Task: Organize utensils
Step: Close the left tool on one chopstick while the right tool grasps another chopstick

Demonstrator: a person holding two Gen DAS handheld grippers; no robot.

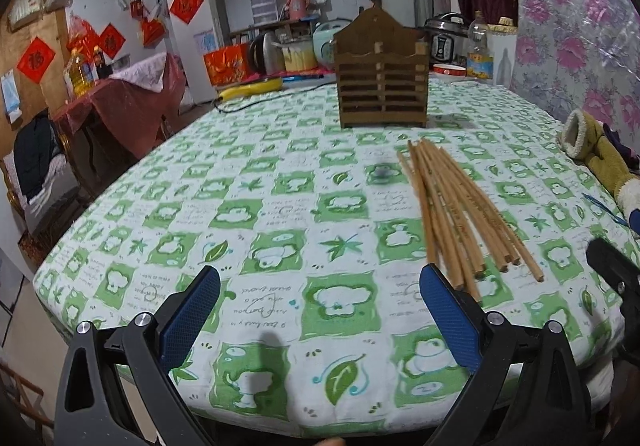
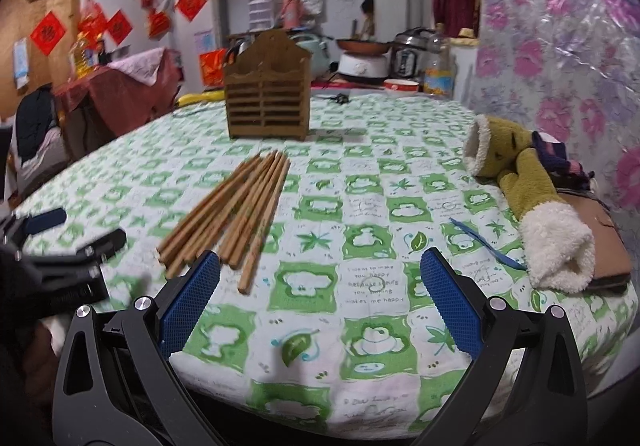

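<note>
Chopsticks (image 2: 232, 213) lie between wooden holder (image 2: 266, 85) and both wide-open jaws, glove-like plush thing (image 2: 532, 189) alongside.

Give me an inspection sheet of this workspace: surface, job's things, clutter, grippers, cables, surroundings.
Surface: table under a green-and-white patterned cloth.
Job's things: bundle of wooden chopsticks lying loose on the cloth; slatted wooden holder standing upright beyond them, apart from them, nothing seen sticking out of it.
Clutter: yellow-green fleece-lined mitt by the right edge, a brown flat item under it, a blue strip beside it.
Grippers: left gripper open, holding nothing; right gripper open, holding nothing, its left finger near the chopstick ends.
Cables: dark cord across the far table edge near a yellow object.
Surroundings: cooker, kettle, bottle, red wall decorations, floral covering.
</note>
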